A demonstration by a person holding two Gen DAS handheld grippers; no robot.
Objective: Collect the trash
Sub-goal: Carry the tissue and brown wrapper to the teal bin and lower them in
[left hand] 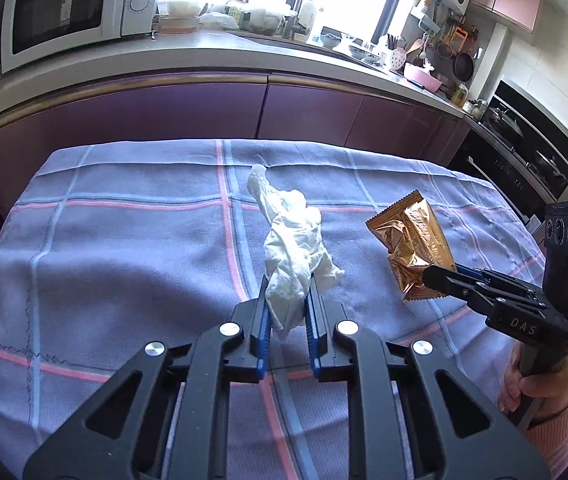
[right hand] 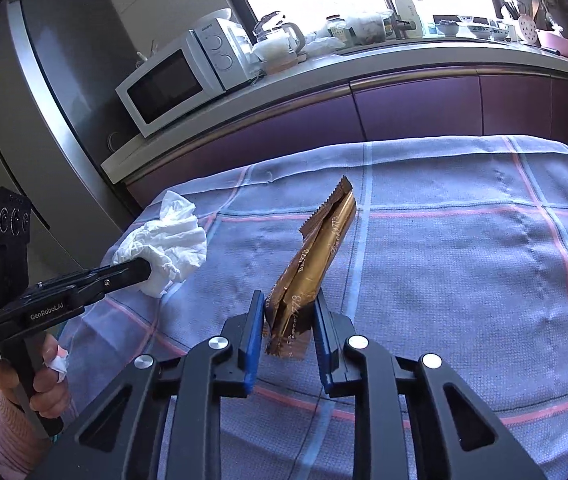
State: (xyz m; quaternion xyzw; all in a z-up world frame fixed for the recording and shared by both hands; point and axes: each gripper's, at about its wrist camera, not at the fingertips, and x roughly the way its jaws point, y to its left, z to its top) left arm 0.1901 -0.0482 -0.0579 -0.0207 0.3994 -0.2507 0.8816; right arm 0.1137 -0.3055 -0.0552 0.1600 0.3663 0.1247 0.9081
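Observation:
A crumpled white tissue (left hand: 292, 248) sticks up from between the blue pads of my left gripper (left hand: 287, 284), which is shut on its lower end above the checked tablecloth (left hand: 123, 240). To the right, a gold foil snack wrapper (left hand: 412, 232) is pinched at its bottom corner by my right gripper (left hand: 430, 276). In the right wrist view the wrapper (right hand: 316, 256) stands upright, clamped between the pads of the right gripper (right hand: 288, 300). At the left of that view the left gripper (right hand: 143, 270) holds the tissue (right hand: 167, 240).
Behind the table runs a purple kitchen counter (left hand: 243, 92) with a white microwave (left hand: 71, 8) and crowded dishes. A steel fridge (right hand: 43, 100) stands at the left and a black oven (left hand: 532, 148) at the right. A person's hands in pink sleeves (left hand: 552, 432) grip the handles.

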